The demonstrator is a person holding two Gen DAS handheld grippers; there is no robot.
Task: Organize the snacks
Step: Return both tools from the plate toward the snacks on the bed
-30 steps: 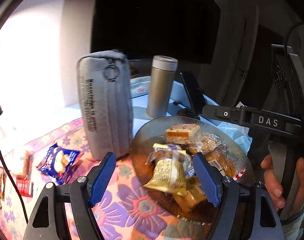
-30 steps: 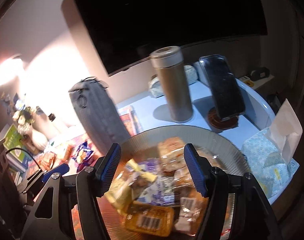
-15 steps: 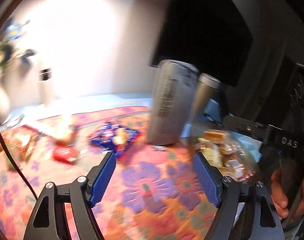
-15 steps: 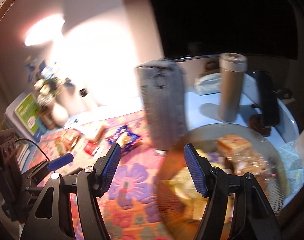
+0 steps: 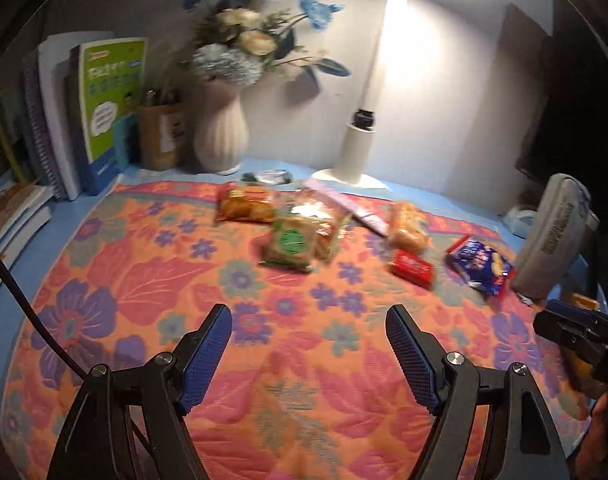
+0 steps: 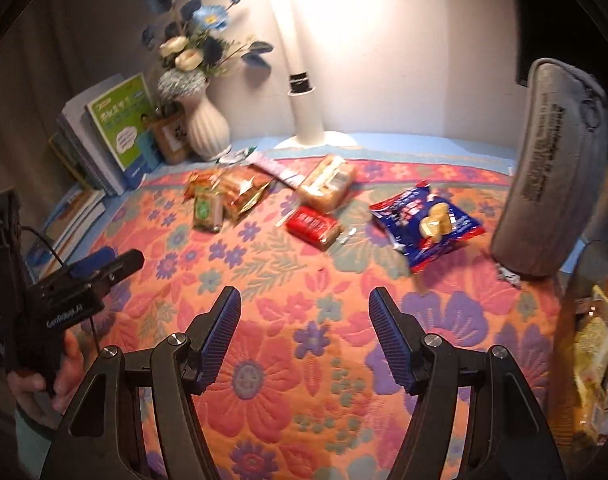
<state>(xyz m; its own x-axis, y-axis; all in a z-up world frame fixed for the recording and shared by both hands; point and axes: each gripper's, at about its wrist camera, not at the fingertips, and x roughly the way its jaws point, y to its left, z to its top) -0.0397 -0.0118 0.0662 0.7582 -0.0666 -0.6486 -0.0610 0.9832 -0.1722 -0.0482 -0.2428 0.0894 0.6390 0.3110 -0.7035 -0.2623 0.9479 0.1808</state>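
Several wrapped snacks lie on a flowered cloth [image 5: 152, 280]: a green-labelled pack [image 5: 290, 243] [image 6: 207, 211], an orange pack [image 5: 244, 209], a bread pack [image 5: 407, 227] [image 6: 327, 185], a red pack [image 5: 411, 269] [image 6: 312, 225] and a blue biscuit bag [image 5: 480, 265] [image 6: 425, 225]. My left gripper [image 5: 308, 356] is open and empty, above the cloth, well short of the snacks. My right gripper [image 6: 305, 334] is open and empty, also above the cloth. A plate of wrapped snacks [image 6: 595, 344] sits at the right edge of the right wrist view.
A grey pouch [image 6: 551, 196] [image 5: 551, 232] stands upright at the right. At the back stand a white vase of flowers [image 5: 220, 136], a lamp [image 5: 359, 148], books [image 5: 104, 112] and a brown holder [image 5: 160, 136].
Both grippers swung left, away from the plate of snacks, and now face the loose snacks on the cloth. Both stayed open and empty.
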